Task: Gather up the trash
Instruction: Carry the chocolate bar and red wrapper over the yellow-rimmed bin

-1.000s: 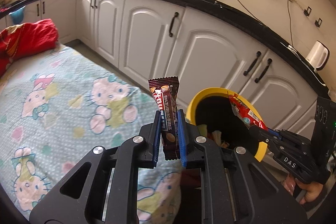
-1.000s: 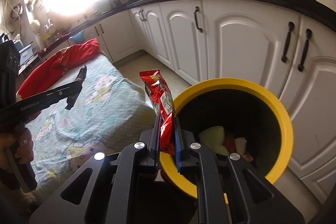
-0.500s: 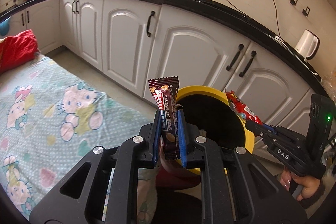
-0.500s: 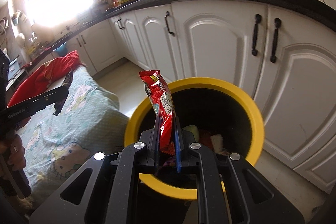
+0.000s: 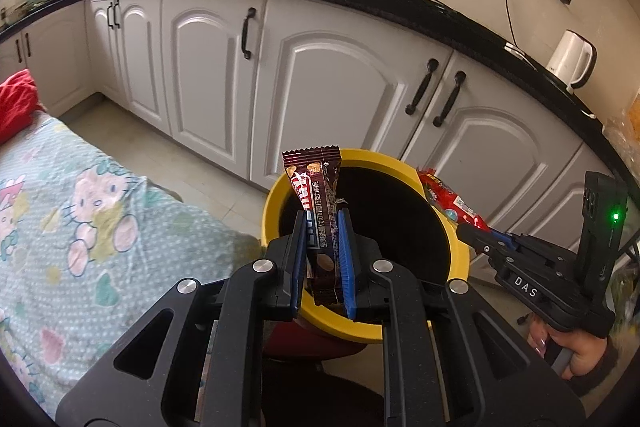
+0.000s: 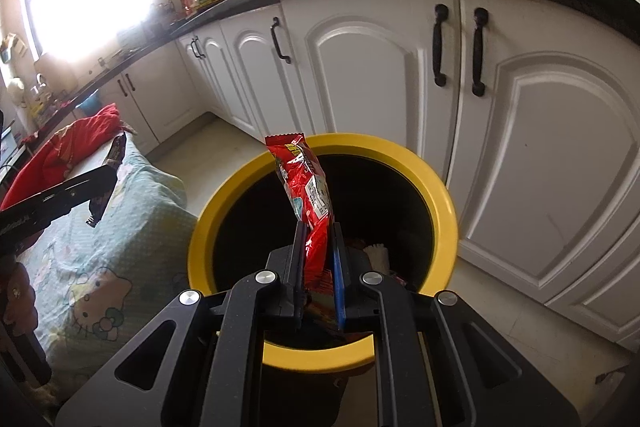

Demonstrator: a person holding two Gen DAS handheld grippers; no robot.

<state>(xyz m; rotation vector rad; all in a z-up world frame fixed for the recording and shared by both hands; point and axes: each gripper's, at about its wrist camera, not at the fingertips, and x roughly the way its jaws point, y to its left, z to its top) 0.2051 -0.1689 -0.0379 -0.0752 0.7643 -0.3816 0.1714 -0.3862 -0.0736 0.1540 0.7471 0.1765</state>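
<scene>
1. White kitchen cabinets line the wall behind a yellow-rimmed bin that stands on the tiled floor, just beside a bed with a cartoon-print sheet.
2. Over the bin's near rim, the left gripper is clenched on a brown chocolate-bar wrapper, which stands upright between its pads.
3. The right gripper clamps a red snack wrapper the same way, poised above the dark opening.
4. Both pieces seem held by their lower ends so they can fall straight in once released.
5. Other rubbish lies at the bottom, though what it is stays unclear in the dim interior.
</scene>
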